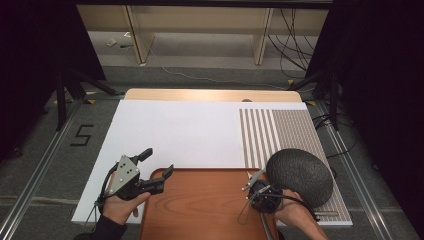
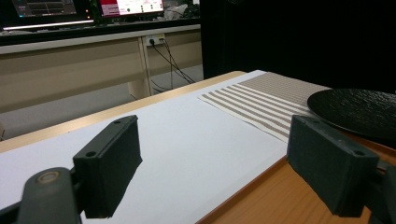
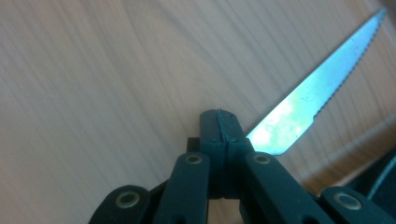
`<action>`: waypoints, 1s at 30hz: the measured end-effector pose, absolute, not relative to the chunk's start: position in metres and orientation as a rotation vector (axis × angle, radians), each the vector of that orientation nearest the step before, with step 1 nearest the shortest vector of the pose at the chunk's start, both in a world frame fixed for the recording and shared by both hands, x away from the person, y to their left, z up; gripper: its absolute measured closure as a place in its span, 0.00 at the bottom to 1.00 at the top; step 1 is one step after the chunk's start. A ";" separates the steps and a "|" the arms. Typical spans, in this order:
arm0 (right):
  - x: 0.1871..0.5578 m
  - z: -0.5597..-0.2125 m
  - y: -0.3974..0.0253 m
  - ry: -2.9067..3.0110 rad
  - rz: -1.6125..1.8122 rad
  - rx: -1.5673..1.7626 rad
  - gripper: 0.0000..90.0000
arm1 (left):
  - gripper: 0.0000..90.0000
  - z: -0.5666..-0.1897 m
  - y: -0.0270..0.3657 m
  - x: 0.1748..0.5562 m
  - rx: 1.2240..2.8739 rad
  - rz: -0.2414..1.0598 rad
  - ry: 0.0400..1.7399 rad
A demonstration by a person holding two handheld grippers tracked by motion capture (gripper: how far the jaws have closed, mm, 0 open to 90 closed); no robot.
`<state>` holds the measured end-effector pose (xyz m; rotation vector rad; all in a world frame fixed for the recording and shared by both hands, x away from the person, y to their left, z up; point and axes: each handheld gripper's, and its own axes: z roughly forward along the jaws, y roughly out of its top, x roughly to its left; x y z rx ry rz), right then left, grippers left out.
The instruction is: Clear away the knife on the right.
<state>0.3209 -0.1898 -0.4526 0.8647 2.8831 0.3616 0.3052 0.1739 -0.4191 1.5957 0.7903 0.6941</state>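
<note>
A serrated knife point(image 3: 306, 100) lies flat over the wooden tray point(image 3: 93, 70), and my right gripper point(image 3: 219, 119) is shut on it, the blade sticking out to the upper right. From above, the right gripper point(image 1: 255, 186) is over the tray's right side point(image 1: 200, 205), with the knife's point(image 1: 251, 178) metal showing beside the black plate point(image 1: 300, 175). My left gripper point(image 1: 156, 163) stands open at the tray's far left corner, one jaw over the white board and one over the tray. In the left gripper view the left gripper point(image 2: 222, 163) holds nothing.
A white board point(image 1: 175, 135) covers the table, with a striped placemat point(image 1: 280, 130) on its right side. The black plate point(image 2: 359, 109) rests partly on the placemat point(image 2: 261, 100) and overlaps the tray's right edge. Desks and cables stand beyond the table.
</note>
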 end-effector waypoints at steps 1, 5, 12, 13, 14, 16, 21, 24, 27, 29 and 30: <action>0.321 -0.453 -0.191 2.885 0.361 0.867 1.00 | 0.19 -0.419 0.174 0.305 1.595 0.693 0.790; 0.322 -0.452 -0.198 2.893 0.373 0.893 1.00 | 0.19 -0.419 0.174 0.305 1.593 0.693 0.791; 0.323 -0.452 -0.202 2.915 0.410 0.924 0.93 | 0.19 -0.419 0.174 0.305 1.596 0.692 0.789; 0.324 -0.451 -0.204 2.918 0.439 0.925 0.91 | 0.19 -0.419 0.174 0.305 1.595 0.693 0.789; 0.325 -0.449 -0.206 2.916 0.477 0.925 0.89 | 0.19 -0.419 0.174 0.305 1.594 0.693 0.789; 0.326 -0.444 -0.209 2.908 0.586 0.932 0.78 | 0.19 -0.419 0.174 0.305 1.592 0.692 0.790; 0.330 -0.438 -0.219 2.862 0.755 1.058 0.60 | 0.19 -0.419 0.173 0.305 1.596 0.692 0.786; 0.333 -0.436 -0.224 2.851 0.845 1.153 0.52 | 0.20 -0.419 0.174 0.305 1.592 0.692 0.787; 0.334 -0.432 -0.227 2.843 0.937 1.203 0.43 | 0.20 -0.419 0.174 0.305 1.592 0.692 0.789; 0.335 -0.430 -0.228 2.825 0.986 1.221 0.40 | 0.20 -0.419 0.174 0.305 1.592 0.692 0.788; 0.334 -0.428 -0.229 2.817 1.001 1.224 0.38 | 0.20 -0.418 0.174 0.305 1.593 0.692 0.785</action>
